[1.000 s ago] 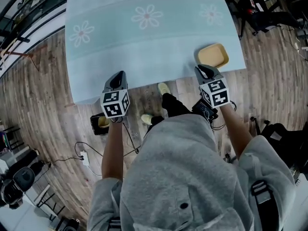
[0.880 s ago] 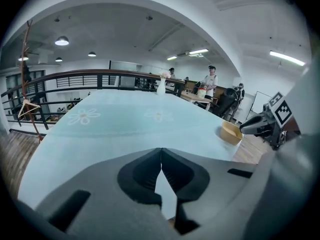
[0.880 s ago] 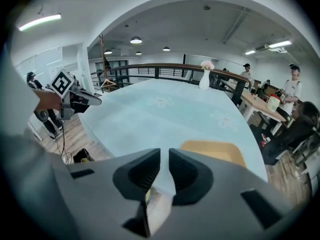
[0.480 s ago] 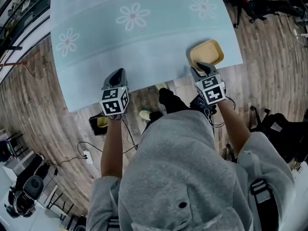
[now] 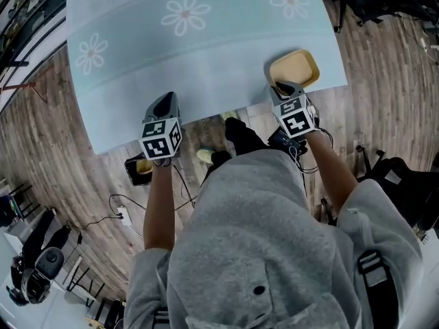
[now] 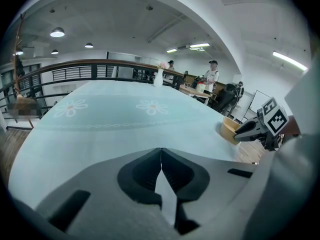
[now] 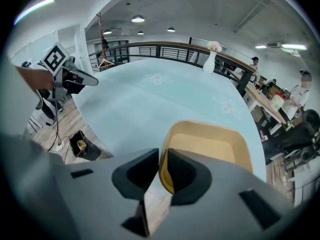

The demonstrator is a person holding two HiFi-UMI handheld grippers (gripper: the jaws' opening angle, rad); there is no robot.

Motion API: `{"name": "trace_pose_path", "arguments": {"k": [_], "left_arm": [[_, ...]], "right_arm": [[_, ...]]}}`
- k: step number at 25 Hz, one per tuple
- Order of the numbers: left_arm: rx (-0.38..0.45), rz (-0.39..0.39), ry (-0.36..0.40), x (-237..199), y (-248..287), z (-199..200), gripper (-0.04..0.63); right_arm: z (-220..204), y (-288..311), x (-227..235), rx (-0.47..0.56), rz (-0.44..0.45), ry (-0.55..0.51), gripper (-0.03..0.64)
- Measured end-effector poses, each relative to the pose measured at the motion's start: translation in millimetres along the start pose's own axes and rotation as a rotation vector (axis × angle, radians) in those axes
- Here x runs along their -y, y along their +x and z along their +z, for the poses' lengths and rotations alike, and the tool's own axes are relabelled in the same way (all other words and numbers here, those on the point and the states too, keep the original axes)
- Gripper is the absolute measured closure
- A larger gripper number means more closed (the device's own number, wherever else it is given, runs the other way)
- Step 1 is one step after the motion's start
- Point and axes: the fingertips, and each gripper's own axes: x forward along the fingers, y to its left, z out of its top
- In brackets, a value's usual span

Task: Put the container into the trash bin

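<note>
A tan, shallow container [image 5: 296,68] lies at the near right corner of the light blue table [image 5: 206,60]. My right gripper [image 5: 282,88] reaches down onto its near left rim. In the right gripper view the container [image 7: 210,144] fills the middle, and the right gripper [image 7: 161,156] has its jaws nearly together with the rim's wall pinched between them. My left gripper [image 5: 164,99] hovers over the table's near edge, shut and empty, its jaws [image 6: 161,151] touching. A black trash bin [image 5: 139,171] stands on the wooden floor below the left gripper, with something yellow inside.
The tablecloth has flower prints. A white vase [image 6: 159,77] stands at the far edge. My shoes [image 5: 206,155] are by the table's near edge. Cables and a power strip [image 5: 122,218] lie on the floor. Chairs and people are behind the table.
My right gripper has come forward and down onto the container's near rim. The left gripper has moved a little forward over the table edge.
</note>
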Motion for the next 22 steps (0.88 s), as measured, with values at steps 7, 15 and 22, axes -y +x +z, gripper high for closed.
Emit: {"name": "trace_pose_path", "arguments": {"k": [7, 15, 22], "left_arm": [[0.004, 0.015, -0.011, 0, -10, -8, 0.574], [0.031, 0.064, -0.049, -7, -39, -25, 0.574], [0.058, 0.129, -0.115, -20, -79, -56, 0.575]], "right_arm": [[-1, 1, 5, -0.037, -0.023, -0.043, 0.576], [15, -8, 5, 0.012, -0.045, -0.149, 0.581], [45, -15, -37, 0.074, 0.007, -0.285, 0.581]]}}
